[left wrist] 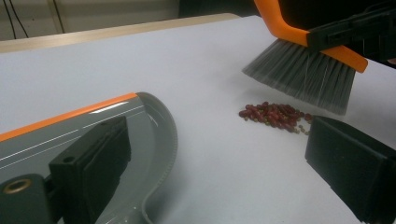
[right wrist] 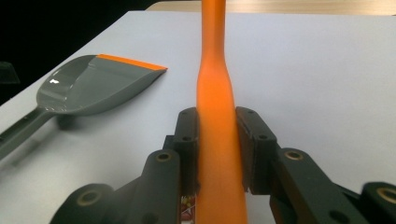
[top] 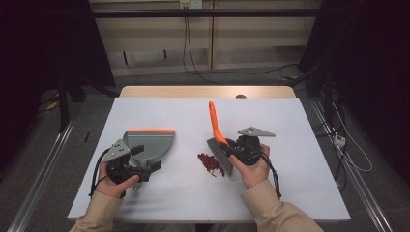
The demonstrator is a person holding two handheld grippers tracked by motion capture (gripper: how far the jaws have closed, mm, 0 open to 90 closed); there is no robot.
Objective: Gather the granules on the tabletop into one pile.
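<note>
Orange-handled grey brush raised over red beans, grey dustpan flat leftward

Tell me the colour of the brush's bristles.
Grey bristles under an orange back, clearest in the left gripper view.

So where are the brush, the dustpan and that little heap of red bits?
brush (top: 220, 148), high view, on its grey bristles
dustpan (top: 151, 143), high view, on the grey scoop below its orange edge
heap of red bits (left wrist: 275, 115), left gripper view, on the middle of the pile
</note>
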